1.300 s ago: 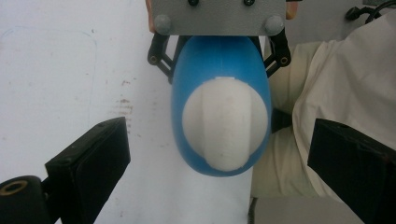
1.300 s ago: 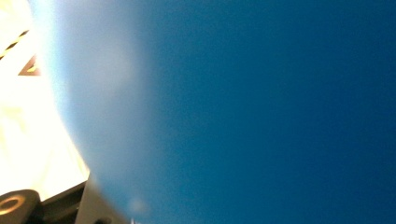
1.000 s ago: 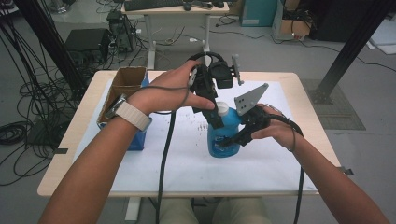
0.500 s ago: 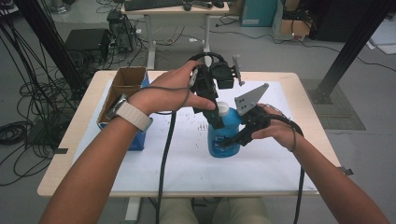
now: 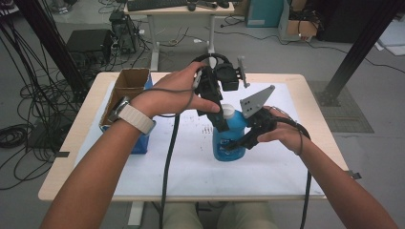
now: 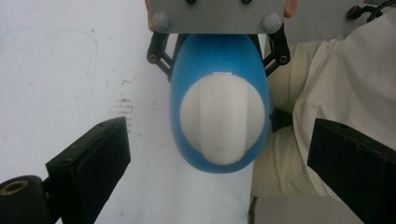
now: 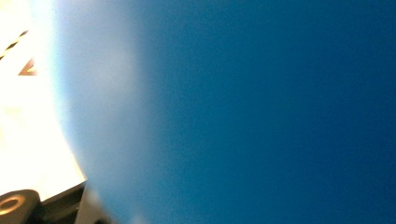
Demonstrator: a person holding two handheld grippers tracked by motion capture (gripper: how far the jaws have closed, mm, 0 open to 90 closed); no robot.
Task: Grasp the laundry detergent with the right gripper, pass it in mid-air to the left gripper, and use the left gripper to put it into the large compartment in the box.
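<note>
change: nothing visible has moved against the frames of a second ago; both hands, the bottle and the grippers sit as they did.
meaning: likely a pause before the cap is gripped; the bottle is steadied but the cap looks untouched, so opening it seems not yet begun.
bottle: blue bottle (image 5: 228, 138) stands upright at the centre of the high view, on the white sheet; its white cap (image 5: 227, 111) is on top.
right gripper: right gripper (image 5: 239, 143), right of centre in the high view, is clamped narrow on the bottle's body from the side; in its own view the blue wall (image 7: 261, 112) sits close against the lens.
left gripper: left gripper (image 5: 217, 117) hangs just above the bottle, pointing down; in the left gripper view its jaws stand wide, one at lower left and one at lower right, with the cap (image 6: 223, 119) between them and clear of both.
surface: pale wooden table (image 5: 305, 95) under a white sheet (image 5: 191, 162) flecked with dark specks; an open cardboard box (image 5: 126, 88) at middle left.
room: grey floor, tangled cables (image 5: 19, 124) at left, a second desk (image 5: 162, 9) at the top, black frame posts (image 5: 363, 43) at upper right.
</note>
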